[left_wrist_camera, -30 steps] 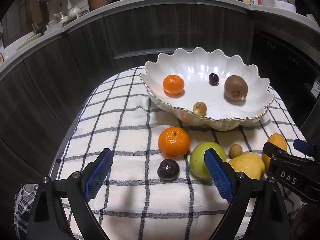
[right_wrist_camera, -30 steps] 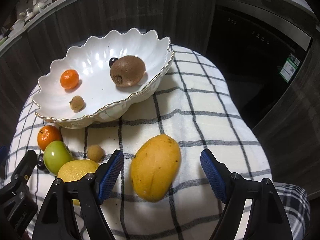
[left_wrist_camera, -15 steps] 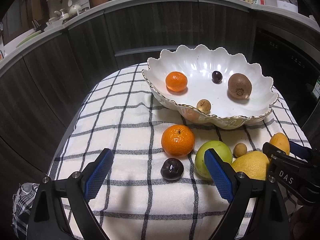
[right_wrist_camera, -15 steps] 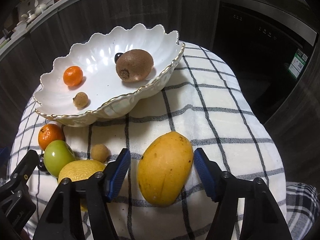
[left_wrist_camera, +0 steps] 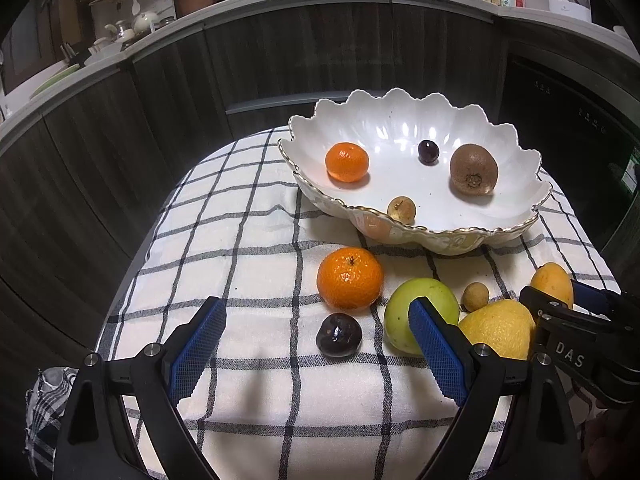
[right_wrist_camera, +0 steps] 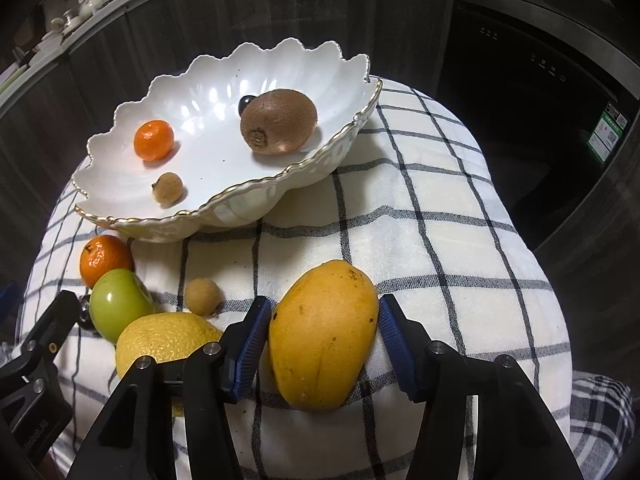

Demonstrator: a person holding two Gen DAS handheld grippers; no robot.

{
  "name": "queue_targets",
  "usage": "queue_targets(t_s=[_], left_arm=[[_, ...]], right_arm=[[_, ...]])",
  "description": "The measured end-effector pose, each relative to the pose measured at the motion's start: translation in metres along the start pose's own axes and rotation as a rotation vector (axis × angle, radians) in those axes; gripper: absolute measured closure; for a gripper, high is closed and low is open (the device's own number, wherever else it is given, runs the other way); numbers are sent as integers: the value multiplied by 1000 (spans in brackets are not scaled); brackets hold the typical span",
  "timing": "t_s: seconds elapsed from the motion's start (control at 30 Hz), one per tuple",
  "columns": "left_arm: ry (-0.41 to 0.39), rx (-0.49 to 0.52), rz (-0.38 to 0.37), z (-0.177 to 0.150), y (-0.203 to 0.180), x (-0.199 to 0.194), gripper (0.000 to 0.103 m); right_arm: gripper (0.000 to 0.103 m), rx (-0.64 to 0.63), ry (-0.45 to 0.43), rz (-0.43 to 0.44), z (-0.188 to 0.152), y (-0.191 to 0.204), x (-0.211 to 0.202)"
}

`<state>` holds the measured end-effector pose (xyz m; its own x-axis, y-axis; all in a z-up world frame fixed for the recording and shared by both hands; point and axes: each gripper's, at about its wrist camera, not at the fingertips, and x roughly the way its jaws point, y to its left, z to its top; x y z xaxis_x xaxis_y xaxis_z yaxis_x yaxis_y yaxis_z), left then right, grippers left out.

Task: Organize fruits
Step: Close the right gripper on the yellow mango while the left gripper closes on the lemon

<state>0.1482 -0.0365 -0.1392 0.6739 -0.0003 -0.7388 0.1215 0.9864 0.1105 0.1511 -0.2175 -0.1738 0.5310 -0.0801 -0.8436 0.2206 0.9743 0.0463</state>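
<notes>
A yellow-orange mango (right_wrist_camera: pixel 324 332) lies on the checked cloth between the pads of my right gripper (right_wrist_camera: pixel 325 302). Its jaws are closing, and both blue pads touch the mango's sides. My left gripper (left_wrist_camera: pixel 316 304) hangs open above the cloth, nothing between its fingers; a dark plum (left_wrist_camera: pixel 339 335) and an orange (left_wrist_camera: pixel 350 278) lie just beyond. A green apple (left_wrist_camera: pixel 432 292), a lemon (left_wrist_camera: pixel 496 328) and a small longan (left_wrist_camera: pixel 475 296) sit to their right. The white scalloped bowl (left_wrist_camera: pixel 400 96) holds a mandarin (left_wrist_camera: pixel 347 162), a kiwi (left_wrist_camera: pixel 473 169), a dark cherry (left_wrist_camera: pixel 428 151) and a longan (left_wrist_camera: pixel 401 210).
The checked cloth (left_wrist_camera: pixel 240 240) covers a small table whose edges fall away on the left and right. Dark cabinets (left_wrist_camera: pixel 160 120) stand behind under a counter with pots and bottles. A dark appliance front (right_wrist_camera: pixel 540 100) is to the right.
The right gripper's jaws have drawn in from well apart to both sides of the mango. The left gripper stays open and in place.
</notes>
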Motion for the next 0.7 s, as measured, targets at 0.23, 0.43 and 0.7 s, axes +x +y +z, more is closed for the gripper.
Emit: queue_targets(t_s=[0.23, 0.43, 0.7], left_arm=[[-14, -1, -26, -1, 0, -6, 10], [-16, 1, -79, -2, -11, -15, 10], [-19, 27, -132, -8, -46, -26, 10]], right_arm=[[47, -2, -76, -10, 1, 2, -27], [47, 2, -107, 0, 3, -5, -49], [47, -7, -110, -12, 5, -31, -62]])
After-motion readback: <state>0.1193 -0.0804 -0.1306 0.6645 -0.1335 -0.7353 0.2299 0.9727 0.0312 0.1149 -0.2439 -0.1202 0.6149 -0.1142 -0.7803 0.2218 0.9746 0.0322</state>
